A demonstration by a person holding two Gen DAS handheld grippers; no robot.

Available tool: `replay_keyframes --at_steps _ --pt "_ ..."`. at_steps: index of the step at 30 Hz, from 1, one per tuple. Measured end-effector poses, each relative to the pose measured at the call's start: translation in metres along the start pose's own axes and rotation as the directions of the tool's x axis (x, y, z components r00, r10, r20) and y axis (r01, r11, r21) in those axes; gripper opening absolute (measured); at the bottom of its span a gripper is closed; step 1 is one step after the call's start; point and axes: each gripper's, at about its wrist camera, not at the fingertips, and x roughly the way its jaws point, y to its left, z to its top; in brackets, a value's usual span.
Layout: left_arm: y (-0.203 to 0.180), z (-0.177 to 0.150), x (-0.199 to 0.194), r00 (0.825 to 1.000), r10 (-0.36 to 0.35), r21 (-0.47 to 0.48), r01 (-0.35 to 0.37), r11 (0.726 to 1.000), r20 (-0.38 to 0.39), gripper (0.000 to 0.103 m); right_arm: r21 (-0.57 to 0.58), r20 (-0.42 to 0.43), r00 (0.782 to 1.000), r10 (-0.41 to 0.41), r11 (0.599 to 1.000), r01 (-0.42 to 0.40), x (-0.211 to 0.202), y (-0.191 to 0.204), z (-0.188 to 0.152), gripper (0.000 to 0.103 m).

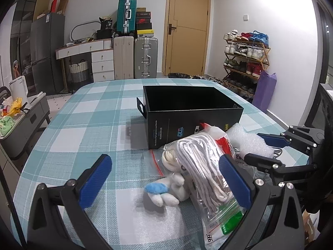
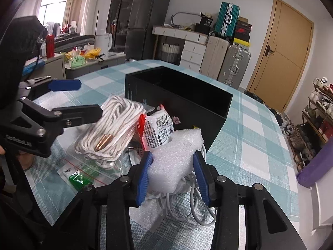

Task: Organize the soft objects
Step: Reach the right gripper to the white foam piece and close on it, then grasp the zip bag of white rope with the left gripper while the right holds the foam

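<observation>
1. Where the checked teal-and-white cloth of the worktop (image 1: 87, 112) runs on beyond the left gripper (image 1: 164, 179), there is broad bare room ahead and to that gripper's left, out to the rounded far edge; to its right the cluttered pile closes the space.
2. The open black cardboard box (image 1: 193, 112) stands straight ahead of both grippers, just past the pile, with its near wall touching or almost touching the heap.
3. The left gripper points down at a slant over the worktop, its blue pads spread wide and pinching nothing.
4. Between its fingers and slightly to the right lie a small white plush toy with a blue patch (image 1: 166, 189) and a clear zip bag of coiled white rope (image 1: 206, 170); the right finger overlaps the bag, though contact cannot be told.
5. The right gripper (image 2: 172, 173) also tilts downward, its blue pads pressed in on both sides of a white foam sheet chunk (image 2: 174, 154).
6. The foam sits over a tangle of white cable (image 2: 193, 208) directly beneath that gripper.
7. Just ahead of the foam leans a white printed packet with a red edge (image 2: 158, 129), against the box; the rope bag lies to the right gripper's left.
</observation>
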Motion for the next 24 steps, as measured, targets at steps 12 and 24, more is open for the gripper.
replay_keyframes --at_steps 12,24 --pt "-0.023 -0.001 0.002 0.998 -0.013 0.001 0.013 1.000 -0.058 0.103 0.084 0.112 0.994 0.018 0.996 -0.028 -0.034 -0.005 -0.014 0.040" --pt "-0.051 0.000 0.019 0.993 0.020 0.056 -0.013 0.998 -0.117 0.102 0.135 0.162 0.987 -0.010 0.991 -0.012 -0.045 -0.017 -0.022 0.040"
